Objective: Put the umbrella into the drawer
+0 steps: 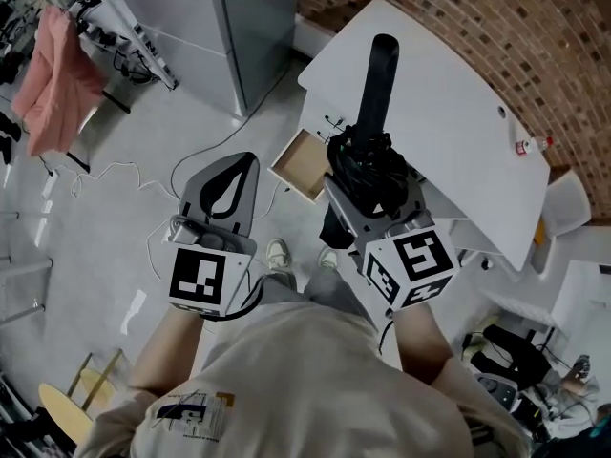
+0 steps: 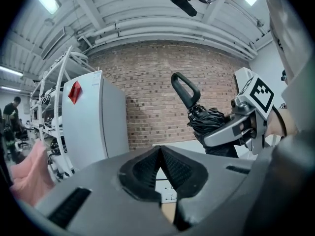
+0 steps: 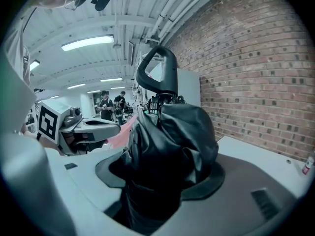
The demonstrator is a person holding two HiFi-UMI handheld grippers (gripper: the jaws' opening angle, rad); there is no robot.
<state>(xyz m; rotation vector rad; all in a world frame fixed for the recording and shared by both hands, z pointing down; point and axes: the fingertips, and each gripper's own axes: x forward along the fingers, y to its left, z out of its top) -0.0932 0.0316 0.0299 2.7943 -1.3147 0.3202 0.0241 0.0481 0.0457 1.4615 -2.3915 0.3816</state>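
Note:
A folded black umbrella [image 1: 370, 160] stands upright with its loop handle [image 1: 381, 70] on top, and my right gripper [image 1: 368, 197] is shut on its bunched canopy. In the right gripper view the umbrella [image 3: 172, 132] fills the space between the jaws of that gripper [image 3: 165, 183]. An open drawer [image 1: 300, 164] with a light wooden inside juts from the left end of the white table [image 1: 458, 113], just left of the umbrella. My left gripper [image 1: 248, 160] hovers over the floor left of the drawer, shut with nothing in it. In the left gripper view its tips [image 2: 161, 149] meet, and the umbrella [image 2: 211, 122] shows to the right.
A small red-capped bottle [image 1: 532, 145] lies near the table's right end. A grey cabinet [image 1: 250, 27] stands behind the drawer, with a pink garment [image 1: 52, 74] on a rack at far left. Cables [image 1: 143, 175] trail on the floor. A wooden stool [image 1: 72, 404] sits at lower left.

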